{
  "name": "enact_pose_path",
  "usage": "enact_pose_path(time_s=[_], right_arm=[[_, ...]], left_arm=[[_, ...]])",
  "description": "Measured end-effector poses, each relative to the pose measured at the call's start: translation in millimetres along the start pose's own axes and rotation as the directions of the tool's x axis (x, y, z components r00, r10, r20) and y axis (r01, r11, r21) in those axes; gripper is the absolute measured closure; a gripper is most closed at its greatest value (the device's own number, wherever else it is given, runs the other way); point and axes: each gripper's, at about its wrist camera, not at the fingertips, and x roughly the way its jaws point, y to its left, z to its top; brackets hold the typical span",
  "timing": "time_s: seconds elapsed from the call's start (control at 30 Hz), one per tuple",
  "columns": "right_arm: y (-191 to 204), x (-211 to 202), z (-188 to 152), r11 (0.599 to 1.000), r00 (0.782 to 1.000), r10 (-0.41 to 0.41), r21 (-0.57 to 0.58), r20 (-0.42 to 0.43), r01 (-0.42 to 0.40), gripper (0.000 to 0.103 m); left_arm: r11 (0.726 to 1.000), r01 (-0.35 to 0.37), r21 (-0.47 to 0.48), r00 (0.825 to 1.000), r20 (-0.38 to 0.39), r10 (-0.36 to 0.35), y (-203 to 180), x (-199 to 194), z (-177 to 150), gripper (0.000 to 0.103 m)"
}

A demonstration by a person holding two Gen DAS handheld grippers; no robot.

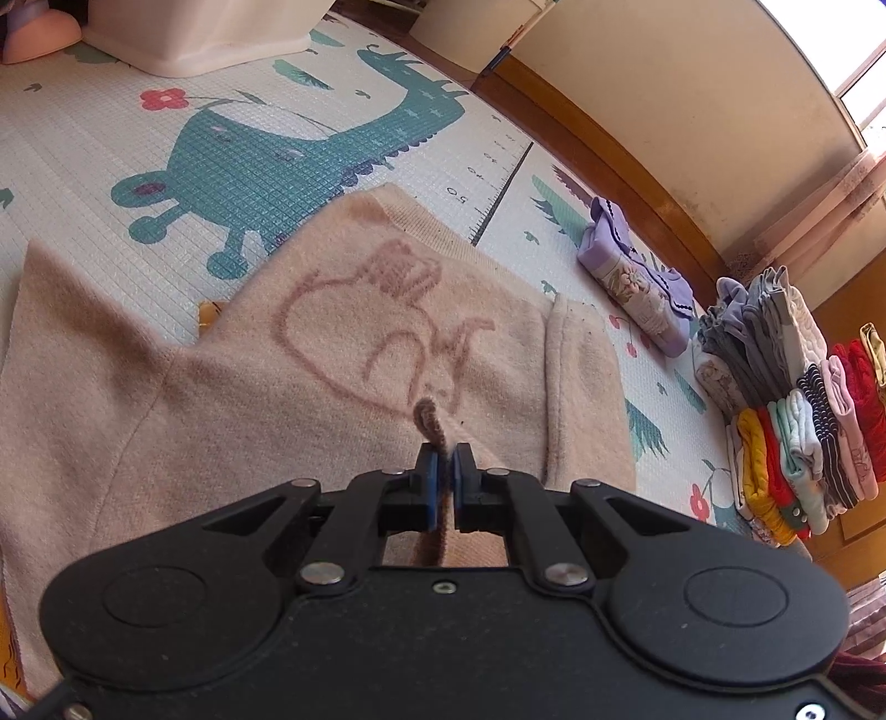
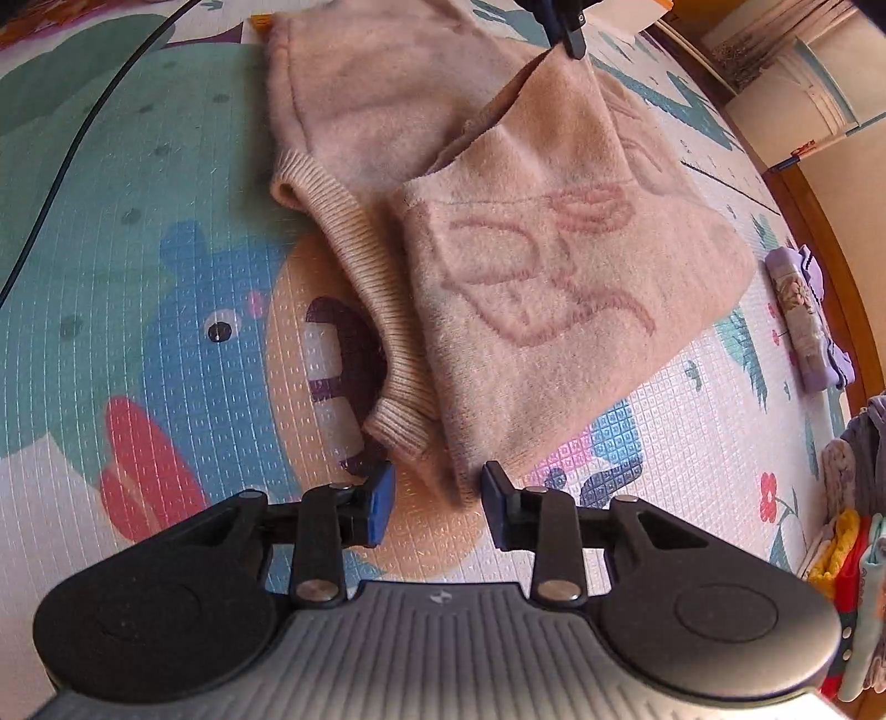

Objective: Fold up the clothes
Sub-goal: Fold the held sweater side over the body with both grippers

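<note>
A beige knitted sweater (image 1: 343, 354) with a pink outline drawing lies partly folded on the play mat (image 1: 99, 149). My left gripper (image 1: 446, 462) is shut on a brown piece of the sweater, holding an edge lifted. In the right wrist view that same gripper (image 2: 570, 33) pinches a raised corner at the top, above the sweater (image 2: 554, 288). A ribbed cuff (image 2: 401, 429) of one sleeve points toward my right gripper (image 2: 437, 493), which stands open just in front of the sweater's near corner, holding nothing.
A folded lilac garment (image 1: 637, 277) lies on the mat to the right. Beyond it stands a row of several folded clothes (image 1: 792, 399) against the wooden floor edge. A white bin (image 1: 188, 39) sits at the back. A black cable (image 2: 83, 127) crosses the mat.
</note>
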Motion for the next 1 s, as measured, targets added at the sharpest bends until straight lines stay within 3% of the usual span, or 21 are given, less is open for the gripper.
enact_pose_path(time_s=[0.13, 0.17, 0.23, 0.3, 0.37, 0.43, 0.5, 0.57, 0.6, 0.77, 1.0], right_arm=[[-4.6, -7.7, 6.7, 0.999, 0.999, -0.015, 0.038, -0.039, 0.016, 0.070], [-4.7, -9.0, 9.1, 0.999, 0.999, -0.025, 0.039, -0.042, 0.026, 0.070], [-3.1, -10.5, 15.2, 0.998, 0.998, -0.053, 0.024, -0.037, 0.054, 0.070], [3.3, -11.3, 19.3, 0.995, 0.995, -0.103, -0.006, -0.011, 0.102, 0.067], [11.2, -6.5, 19.9, 0.989, 0.990, -0.141, -0.051, 0.019, 0.142, 0.056], [17.8, -0.2, 19.7, 0.982, 0.986, -0.160, -0.094, 0.041, 0.164, 0.057], [18.6, 3.9, 20.3, 0.980, 0.984, -0.169, -0.099, 0.064, 0.174, 0.057], [14.3, 5.9, 22.2, 0.983, 0.983, -0.160, -0.078, 0.087, 0.167, 0.058], [11.4, 6.6, 22.9, 0.986, 0.985, -0.150, -0.063, 0.091, 0.156, 0.058], [-2.3, 7.6, 23.5, 0.996, 0.993, -0.089, 0.030, 0.079, 0.087, 0.060], [-14.3, 6.2, 20.4, 0.995, 0.998, -0.019, 0.104, 0.066, 0.012, 0.065]], left_arm=[[0.998, -0.009, -0.070, 0.999, -0.033, 0.007, 14.8, 7.5, -6.1, 0.095], [0.996, -0.010, -0.087, 0.999, -0.041, 0.007, 18.2, 9.1, -7.4, 0.083], [0.995, -0.013, -0.101, 0.999, -0.050, 0.008, 19.4, 12.9, -9.2, 0.071], [0.995, -0.018, -0.101, 0.998, -0.056, 0.012, 16.8, 17.2, -10.6, 0.071], [0.997, -0.038, -0.069, 0.997, -0.063, 0.034, 10.5, 23.4, -12.1, 0.071], [0.998, -0.049, -0.041, 0.997, -0.061, 0.046, 5.5, 28.4, -14.2, 0.071], [0.999, -0.047, -0.019, 0.997, -0.054, 0.046, 1.1, 31.9, -15.9, 0.071], [0.998, -0.058, 0.021, 0.997, -0.052, 0.059, -5.6, 35.9, -17.0, 0.095], [0.997, -0.063, 0.041, 0.996, -0.055, 0.065, -9.0, 37.9, -17.7, 0.101], [0.994, -0.015, 0.107, 1.000, -0.020, 0.017, -21.0, 21.5, -18.0, 0.103], [0.998, 0.026, 0.050, 1.000, 0.013, -0.027, -20.3, -6.0, -15.5, 0.103]])
